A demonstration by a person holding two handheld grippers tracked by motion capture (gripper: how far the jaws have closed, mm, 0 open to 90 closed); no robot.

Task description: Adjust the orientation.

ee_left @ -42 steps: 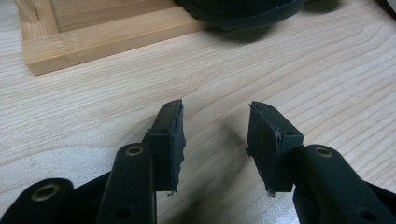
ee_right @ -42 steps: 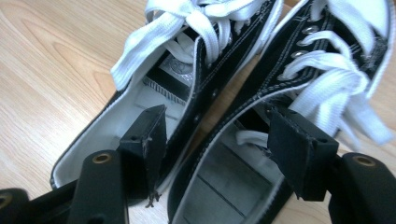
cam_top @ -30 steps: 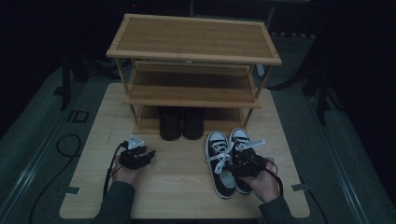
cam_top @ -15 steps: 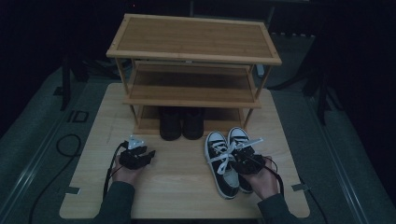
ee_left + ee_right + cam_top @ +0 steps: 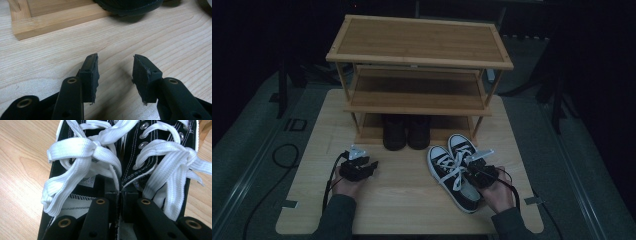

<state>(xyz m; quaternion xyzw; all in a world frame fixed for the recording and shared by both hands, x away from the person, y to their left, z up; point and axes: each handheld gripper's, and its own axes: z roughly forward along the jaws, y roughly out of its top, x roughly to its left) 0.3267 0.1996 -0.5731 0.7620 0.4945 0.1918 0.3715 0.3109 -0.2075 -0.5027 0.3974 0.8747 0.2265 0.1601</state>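
Both sneakers (image 5: 458,169) are pinched at their inner collars by the right gripper (image 5: 119,192), jaws just closed; they should be lifted level toward the shoe rack (image 5: 419,75).

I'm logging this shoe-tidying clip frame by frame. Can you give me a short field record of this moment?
scene: wooden shoe rack on a table
sneakers: black pair with white laces, on the table before the rack
dark shoes: on the bottom shelf
right gripper: jaws just closed, pinching the sneakers' inner edges together
left gripper: open, nothing between the jaws, above bare table
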